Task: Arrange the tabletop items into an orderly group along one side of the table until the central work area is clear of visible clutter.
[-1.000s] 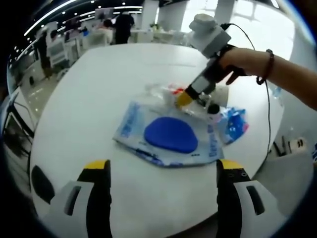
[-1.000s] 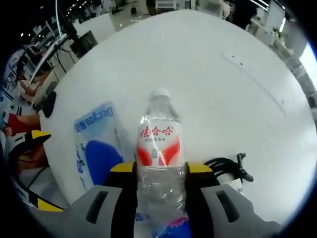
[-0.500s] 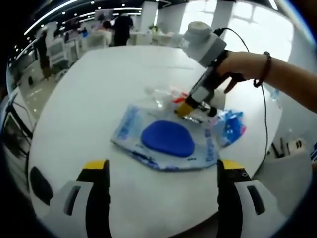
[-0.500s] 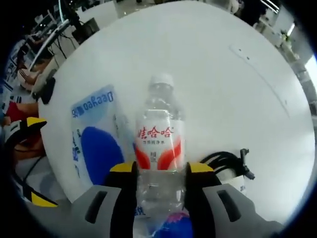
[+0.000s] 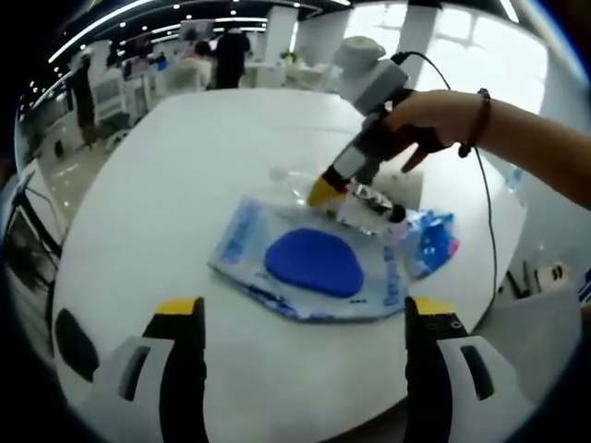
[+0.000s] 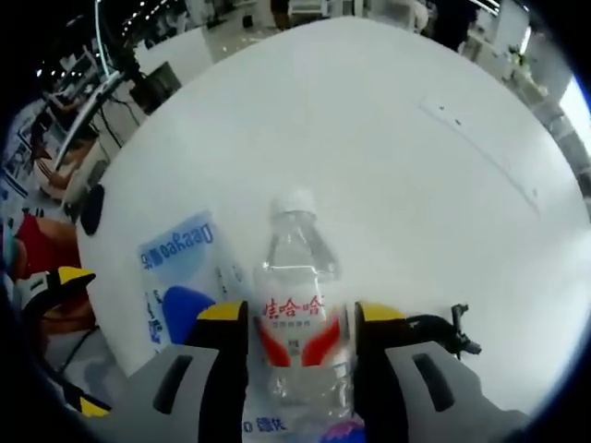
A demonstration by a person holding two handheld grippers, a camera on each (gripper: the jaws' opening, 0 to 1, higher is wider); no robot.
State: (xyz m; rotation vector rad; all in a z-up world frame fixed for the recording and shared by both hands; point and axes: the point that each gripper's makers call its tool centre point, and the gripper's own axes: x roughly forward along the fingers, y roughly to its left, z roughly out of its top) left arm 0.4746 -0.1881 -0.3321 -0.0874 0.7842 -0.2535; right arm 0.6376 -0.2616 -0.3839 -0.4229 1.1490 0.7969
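A clear water bottle (image 6: 297, 305) with a red-and-white label lies on the round white table (image 6: 388, 138), its cap pointing away. My right gripper (image 6: 300, 318) straddles its body, jaws a narrow gap off each side. In the left gripper view a hand holds the right gripper (image 5: 325, 192) over the bottle (image 5: 288, 181). A flat white pouch with a blue oval (image 5: 314, 263) lies just in front, also the pouch (image 6: 180, 277). My left gripper (image 5: 305, 314) hovers open near the table's edge, nothing between its fingers.
A small blue packet (image 5: 434, 240) lies right of the pouch. A black cable (image 6: 434, 328) coils by the bottle's base. A black oval object (image 5: 78, 341) sits at the table's rim. Desks and people stand beyond the table (image 5: 185, 166).
My right gripper has slid forward along the bottle and its jaws have eased apart a little. The left gripper has stayed in place.
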